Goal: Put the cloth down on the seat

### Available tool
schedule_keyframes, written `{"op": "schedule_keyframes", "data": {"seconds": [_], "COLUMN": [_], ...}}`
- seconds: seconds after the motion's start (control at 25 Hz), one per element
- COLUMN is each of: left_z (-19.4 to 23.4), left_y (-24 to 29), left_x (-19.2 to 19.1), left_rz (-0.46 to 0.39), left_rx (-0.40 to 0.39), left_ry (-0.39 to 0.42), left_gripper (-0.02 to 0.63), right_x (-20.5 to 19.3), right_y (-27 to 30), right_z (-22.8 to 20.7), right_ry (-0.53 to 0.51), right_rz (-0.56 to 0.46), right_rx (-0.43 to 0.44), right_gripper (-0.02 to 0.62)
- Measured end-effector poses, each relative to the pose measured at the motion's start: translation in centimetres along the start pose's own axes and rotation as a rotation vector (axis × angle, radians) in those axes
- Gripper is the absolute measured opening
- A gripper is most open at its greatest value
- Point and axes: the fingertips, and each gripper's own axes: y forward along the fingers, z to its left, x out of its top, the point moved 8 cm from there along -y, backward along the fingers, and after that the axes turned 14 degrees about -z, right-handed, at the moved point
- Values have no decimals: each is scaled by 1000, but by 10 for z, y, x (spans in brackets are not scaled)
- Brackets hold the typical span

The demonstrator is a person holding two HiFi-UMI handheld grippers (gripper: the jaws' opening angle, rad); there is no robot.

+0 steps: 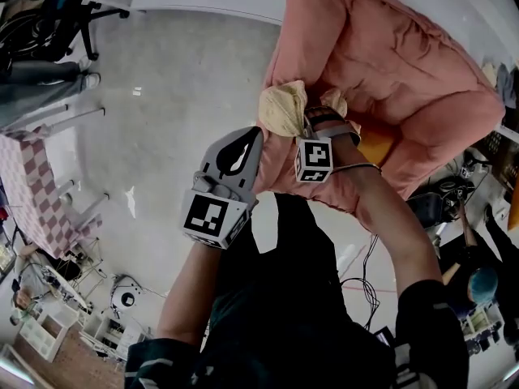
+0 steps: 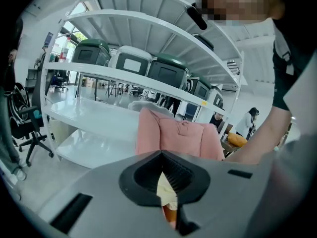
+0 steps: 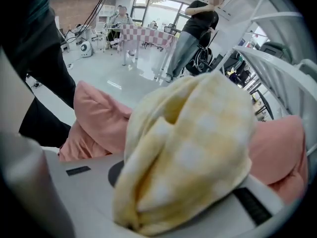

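Observation:
A pale yellow checked cloth (image 1: 284, 108) hangs bunched between both grippers, just over the front left edge of the pink padded seat (image 1: 389, 63). My right gripper (image 1: 312, 121) is shut on the cloth, which in the right gripper view bulges as a yellow cloth (image 3: 188, 148) over the jaws and hides them, with the pink seat (image 3: 94, 118) right behind. My left gripper (image 1: 258, 136) touches the cloth's left side. In the left gripper view its jaws stand together with a strip of yellow cloth (image 2: 167, 192) pinched in the slit, and the seat (image 2: 183, 138) lies ahead.
White shelving with green-lidded bins (image 2: 133, 61) stands behind the seat. An orange object (image 1: 377, 148) lies at the seat's front right. A checked table (image 1: 32, 193) and an office chair (image 1: 49, 23) are at left, cables (image 1: 365, 282) on the floor, and people stand in the room.

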Motion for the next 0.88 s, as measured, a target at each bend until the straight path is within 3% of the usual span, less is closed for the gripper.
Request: {"op": "schedule_keyframes", "data": {"seconds": [0.28,0.4,0.56,0.68,0.88], "left_z": [8,13,16,18,22], "left_y": [-2,-4,-7,-9,-16], "left_x": [-1,1,6,7,7], "left_rz": [9,8,6,2,11], "left_rx": [32,43,52,53,42], "left_ry": [-4,-2,-2,-4,-4], "left_gripper": [6,6,6,6,6], "right_x": [45,51,33,29,39], "right_y": [5,15,35,32,0], "right_z": [-6,-4,2,0,-19], "right_ry": [-70,-65,-15,50,277], "right_rz": [-91,-16,125,92,-76], "right_rx": [-11,44,164,175,187], "right_gripper": [28,37,210,243,311]}}
